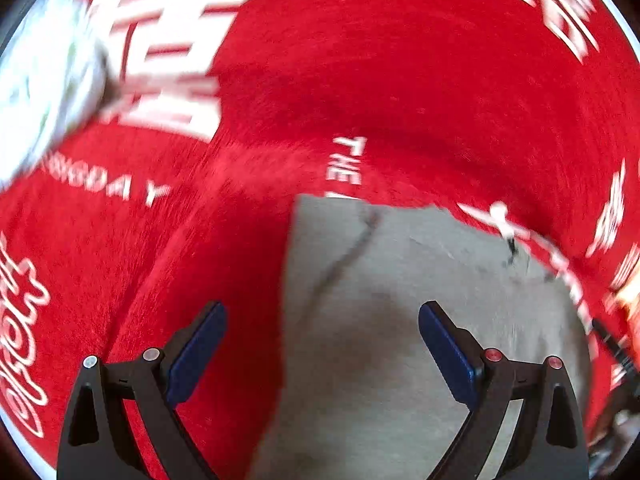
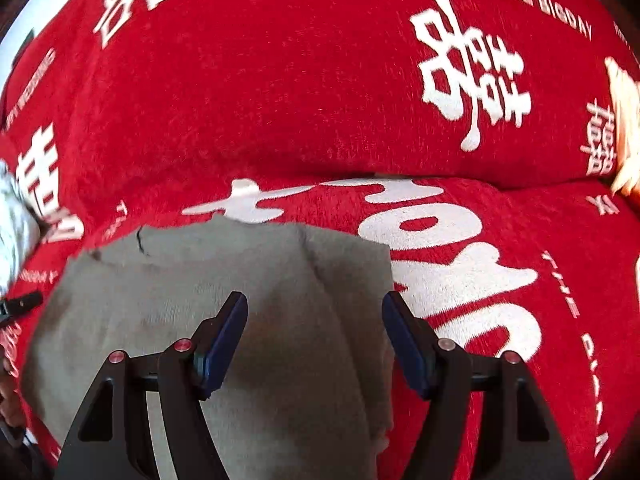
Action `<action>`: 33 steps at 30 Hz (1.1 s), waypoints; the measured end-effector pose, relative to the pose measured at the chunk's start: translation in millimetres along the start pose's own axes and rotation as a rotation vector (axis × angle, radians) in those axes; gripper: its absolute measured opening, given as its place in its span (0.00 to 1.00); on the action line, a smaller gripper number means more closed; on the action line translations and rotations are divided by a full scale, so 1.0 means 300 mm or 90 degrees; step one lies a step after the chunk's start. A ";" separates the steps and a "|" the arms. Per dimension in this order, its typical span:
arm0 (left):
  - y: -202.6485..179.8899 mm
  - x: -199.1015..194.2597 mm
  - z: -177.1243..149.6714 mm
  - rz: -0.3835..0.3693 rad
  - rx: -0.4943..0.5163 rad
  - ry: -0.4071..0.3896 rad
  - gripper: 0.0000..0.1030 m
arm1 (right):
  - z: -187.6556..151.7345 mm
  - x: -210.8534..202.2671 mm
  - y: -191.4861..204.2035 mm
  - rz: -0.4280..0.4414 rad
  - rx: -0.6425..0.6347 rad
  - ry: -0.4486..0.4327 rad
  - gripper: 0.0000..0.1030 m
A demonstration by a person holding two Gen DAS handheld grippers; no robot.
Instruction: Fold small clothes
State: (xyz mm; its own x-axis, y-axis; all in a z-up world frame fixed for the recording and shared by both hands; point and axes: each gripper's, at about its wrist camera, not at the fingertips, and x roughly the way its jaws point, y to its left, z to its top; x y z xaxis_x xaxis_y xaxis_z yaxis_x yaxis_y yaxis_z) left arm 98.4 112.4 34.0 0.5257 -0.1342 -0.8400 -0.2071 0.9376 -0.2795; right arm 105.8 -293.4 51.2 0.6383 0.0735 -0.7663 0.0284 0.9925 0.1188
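A flat grey piece of soft cloth [image 1: 420, 340] is lying on a big red fuzzy blanket with white letters and signs [image 1: 360, 60]. The blanket is covering the whole soft surface, and it is making a long bump across the far part of the right wrist view.

The left gripper [image 1: 322, 356] is pointing down at the grey cloth. Its two black arms with dark blue pads are standing wide apart. Nothing is sitting between the pads, and they are not squeezing anything. The near left side edge of the cloth is running between the two pads, so the left pad is hanging over red blanket and the right pad is hanging over grey cloth. This picture is blurry.

The right gripper [image 2: 314, 346] is also pointing down, with its blue pads wide apart and holding nothing. The grey cloth [image 2: 240, 280] is lying under it, and the right edge of the cloth is lying just beside the right pad.

A small dark mark is showing near the far edge of the cloth. A white fuzzy thing [image 1: 44, 80] is lying far off on the left, too blurry to tell what it is.
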 end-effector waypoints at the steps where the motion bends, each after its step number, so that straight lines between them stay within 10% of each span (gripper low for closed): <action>1: 0.019 0.010 0.018 -0.002 -0.012 0.006 0.94 | 0.014 0.015 -0.005 0.005 -0.001 0.005 0.71; 5: -0.026 0.079 0.070 -0.012 0.027 0.037 0.93 | 0.071 0.109 -0.009 0.006 -0.004 0.038 0.71; 8: -0.137 0.154 0.085 -0.011 0.097 0.074 0.64 | 0.101 0.169 -0.012 0.029 0.011 0.060 0.70; 11: -0.240 0.237 0.078 0.031 0.170 0.101 0.47 | 0.113 0.221 -0.015 0.044 0.020 0.081 0.52; 13: -0.264 0.248 0.085 0.037 0.181 0.086 0.37 | 0.109 0.260 -0.017 0.048 0.018 0.104 0.16; 16: -0.236 0.246 0.114 0.025 0.141 0.077 0.14 | 0.099 0.264 -0.018 0.063 0.019 0.095 0.07; 29: -0.266 0.235 0.132 0.071 0.130 0.076 0.12 | 0.108 0.224 -0.039 0.049 0.040 0.087 0.10; 32: -0.249 0.149 0.110 0.048 0.114 0.057 0.12 | 0.091 0.110 -0.032 0.041 0.027 0.053 0.33; 33: -0.248 0.120 0.092 0.046 0.111 0.048 0.12 | 0.071 0.060 -0.017 0.043 0.013 0.031 0.55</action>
State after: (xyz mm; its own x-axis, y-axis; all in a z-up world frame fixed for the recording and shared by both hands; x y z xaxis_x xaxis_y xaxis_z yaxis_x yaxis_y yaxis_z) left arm 155.5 46.8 37.3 0.4496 -0.0818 -0.8895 -0.0933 0.9861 -0.1378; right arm 133.6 -299.2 50.2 0.6011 0.1457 -0.7858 0.0023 0.9829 0.1840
